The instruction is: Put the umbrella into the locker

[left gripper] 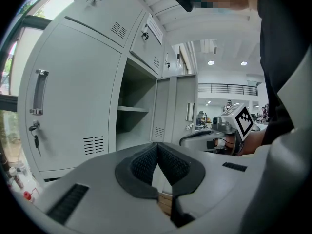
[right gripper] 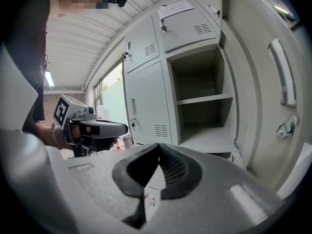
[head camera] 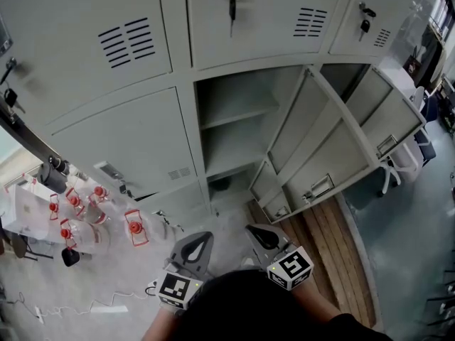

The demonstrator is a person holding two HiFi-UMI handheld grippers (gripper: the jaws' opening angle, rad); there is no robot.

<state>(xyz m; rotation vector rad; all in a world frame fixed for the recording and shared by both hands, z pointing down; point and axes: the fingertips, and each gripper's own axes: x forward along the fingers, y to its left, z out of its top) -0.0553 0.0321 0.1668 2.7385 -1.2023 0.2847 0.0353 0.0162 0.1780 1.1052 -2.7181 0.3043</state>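
Two grey doors (head camera: 313,144) hang open right of the one-shelf grey metal locker (head camera: 234,148). The left gripper (head camera: 199,240) and right gripper (head camera: 257,234) are both pressed together, empty.

Clear bottles with red caps (head camera: 134,227) stand clustered on the pale floor (head camera: 43,286) at the left of the head view. A white cable (head camera: 67,310) trails just below them. Wooden planks (head camera: 334,254) lie at the lower right.

The locker (head camera: 238,112) stands ahead, its door (head camera: 323,144) at right, bottles (head camera: 85,219) at left.
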